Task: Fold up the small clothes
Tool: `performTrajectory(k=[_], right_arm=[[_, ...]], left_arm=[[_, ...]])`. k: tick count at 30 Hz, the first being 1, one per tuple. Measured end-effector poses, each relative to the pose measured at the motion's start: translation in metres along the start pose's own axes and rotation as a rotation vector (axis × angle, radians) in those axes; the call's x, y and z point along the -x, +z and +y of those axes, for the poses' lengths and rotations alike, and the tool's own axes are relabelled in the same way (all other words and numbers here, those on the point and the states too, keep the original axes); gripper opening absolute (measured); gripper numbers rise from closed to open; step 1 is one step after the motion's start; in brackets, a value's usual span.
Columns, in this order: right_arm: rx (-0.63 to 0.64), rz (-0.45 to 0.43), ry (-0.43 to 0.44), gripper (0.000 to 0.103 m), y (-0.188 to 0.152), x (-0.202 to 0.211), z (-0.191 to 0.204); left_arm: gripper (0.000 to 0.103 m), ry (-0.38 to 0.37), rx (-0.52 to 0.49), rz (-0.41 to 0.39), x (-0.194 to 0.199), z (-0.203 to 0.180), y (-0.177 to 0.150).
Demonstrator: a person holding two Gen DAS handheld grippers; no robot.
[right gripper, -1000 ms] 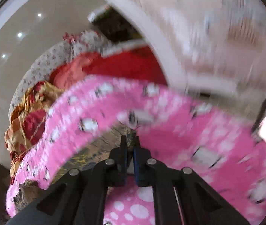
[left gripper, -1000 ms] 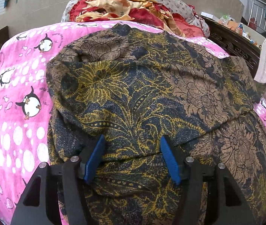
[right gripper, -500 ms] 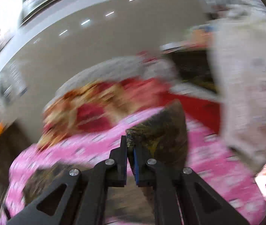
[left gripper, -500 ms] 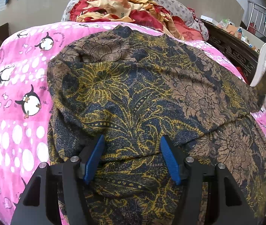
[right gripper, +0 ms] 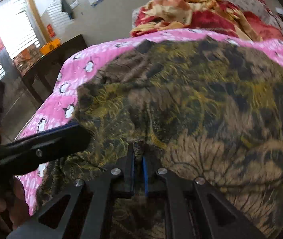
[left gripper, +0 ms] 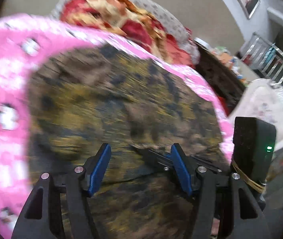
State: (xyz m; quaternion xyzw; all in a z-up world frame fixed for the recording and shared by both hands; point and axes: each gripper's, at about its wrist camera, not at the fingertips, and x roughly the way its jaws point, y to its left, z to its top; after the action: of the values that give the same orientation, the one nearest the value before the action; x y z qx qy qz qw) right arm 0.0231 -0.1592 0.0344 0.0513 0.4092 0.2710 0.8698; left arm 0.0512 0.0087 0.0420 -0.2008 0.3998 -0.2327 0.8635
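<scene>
Now, garment: brown-and-yellow floral cloth (right gripper: 201,103) spread over pink penguin blanket (right gripper: 85,67).
Right gripper (right gripper: 138,155): pads pinched on the cloth's near edge.
Left gripper (left gripper: 140,159): fingers apart above the cloth, gripping nothing.

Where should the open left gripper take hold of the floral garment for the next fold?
Probably its near-left edge. The floral garment lies spread on the pink penguin blanket, and its border there is exposed, close to the left gripper. Come in low from the blanket side so one finger slips under the hem. The right gripper already pinches the near edge.
</scene>
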Motion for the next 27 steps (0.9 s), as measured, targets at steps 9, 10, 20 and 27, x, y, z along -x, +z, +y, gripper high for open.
performTrajectory(k=[9, 10, 20, 27], right_arm=[[0.102, -0.03, -0.019, 0.007, -0.013, 0.022, 0.007], [0.097, -0.03, -0.026, 0.009, -0.013, 0.022, 0.006], [0.21, -0.012, -0.269, 0.05, -0.048, 0.072, -0.015], [0.104, 0.074, -0.367, 0.054, -0.063, 0.073, -0.056]], left_arm=[[0.042, -0.158, 0.156, 0.104, -0.053, 0.001, 0.011], [0.04, -0.146, 0.153, 0.103, -0.054, 0.0, 0.01], [0.035, -0.152, 0.107, 0.045, -0.033, 0.009, -0.014], [0.0, -0.086, 0.123, 0.021, -0.035, 0.01, -0.016]])
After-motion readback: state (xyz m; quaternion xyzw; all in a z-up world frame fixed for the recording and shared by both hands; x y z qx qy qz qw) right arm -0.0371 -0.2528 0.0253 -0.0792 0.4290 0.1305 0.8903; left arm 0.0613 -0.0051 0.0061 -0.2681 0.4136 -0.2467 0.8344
